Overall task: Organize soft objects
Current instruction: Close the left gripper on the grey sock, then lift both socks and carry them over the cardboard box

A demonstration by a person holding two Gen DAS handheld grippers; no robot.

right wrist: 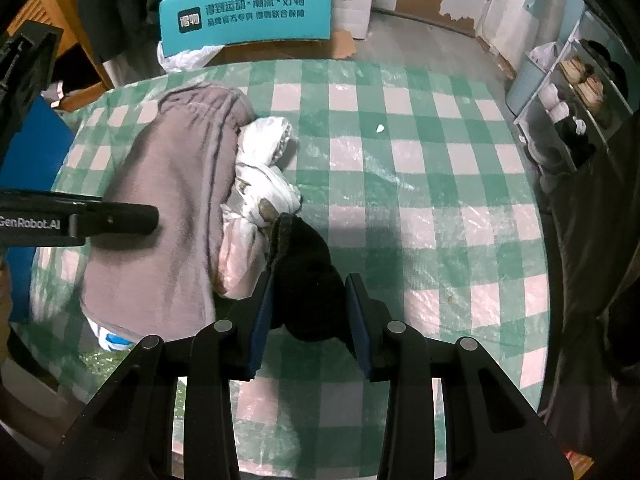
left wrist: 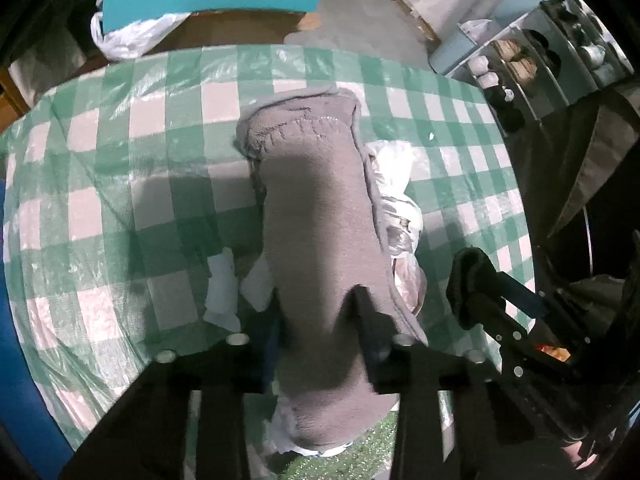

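A table covered in a green-and-white checked cloth (right wrist: 400, 152) carries a small pile of soft things toward its left side. The left gripper (left wrist: 316, 300) is clamped on a long grey fleece piece (left wrist: 316, 208), which stretches away toward the far edge. Beside it lies crumpled white plastic wrapping (right wrist: 264, 168), touching the fleece. The right gripper (right wrist: 308, 304) is closed on a black knitted item (right wrist: 304, 264), possibly a sock, just beside the wrapping. A teal sign (right wrist: 248, 12) stands beyond the far edge.
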